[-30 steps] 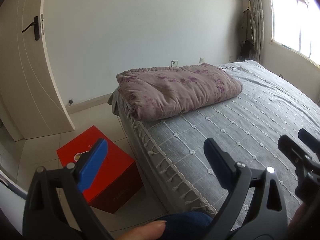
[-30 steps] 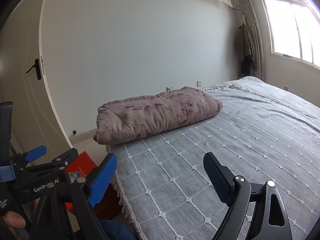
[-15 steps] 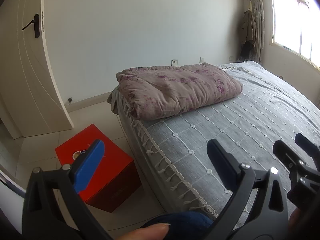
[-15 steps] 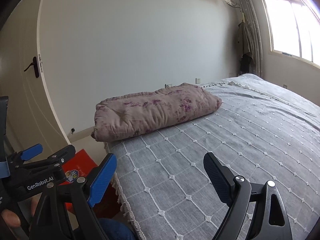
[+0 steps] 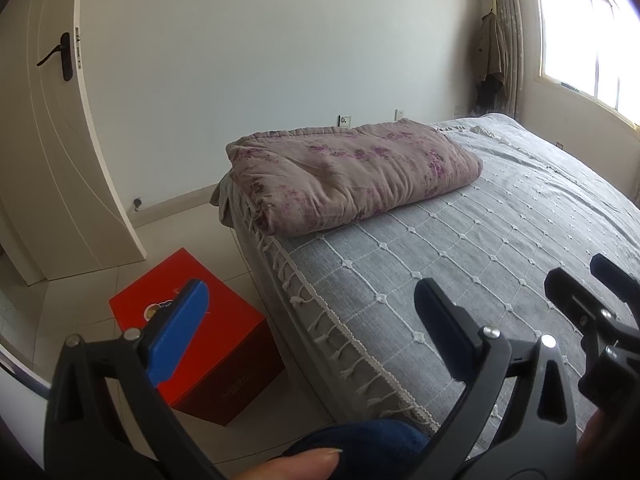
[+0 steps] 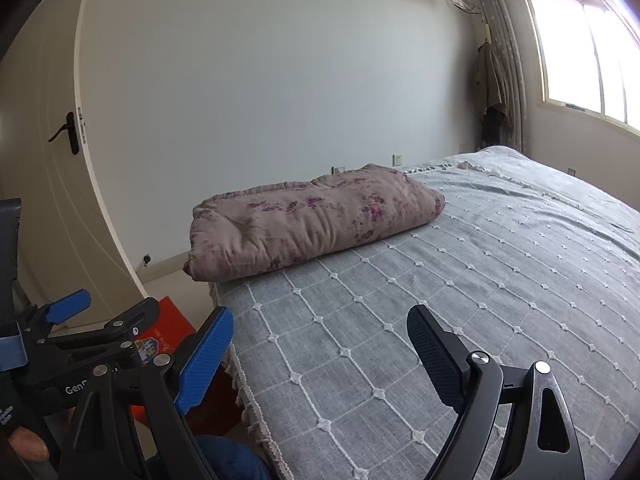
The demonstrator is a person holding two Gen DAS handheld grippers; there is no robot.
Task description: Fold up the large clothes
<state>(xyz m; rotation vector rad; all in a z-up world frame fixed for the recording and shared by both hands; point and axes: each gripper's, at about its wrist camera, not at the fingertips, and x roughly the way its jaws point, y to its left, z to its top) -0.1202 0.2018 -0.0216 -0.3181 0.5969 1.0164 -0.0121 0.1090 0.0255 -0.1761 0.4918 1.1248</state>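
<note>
A folded pinkish quilt with purple flowers (image 5: 352,176) lies at the near-left corner of the bed, also in the right wrist view (image 6: 316,220). The bed has a grey bedspread (image 5: 500,240) with a white diamond stitch pattern (image 6: 460,300). My left gripper (image 5: 308,320) is open and empty, held over the bed's edge. My right gripper (image 6: 320,348) is open and empty above the bedspread. The right gripper also shows at the right edge of the left wrist view (image 5: 592,304); the left gripper shows at the lower left of the right wrist view (image 6: 80,340). No garment is in either gripper.
A red box (image 5: 200,336) stands on the tiled floor beside the bed. A white door (image 5: 52,140) stands open at left. A window (image 6: 580,52) and hanging coat (image 6: 492,92) are at the far right. A dark blue knee (image 5: 360,440) is at the bottom.
Both grippers have shifted slightly; the quilt sits a little lower and nearer in both views. Nothing was grasped or moved.
</note>
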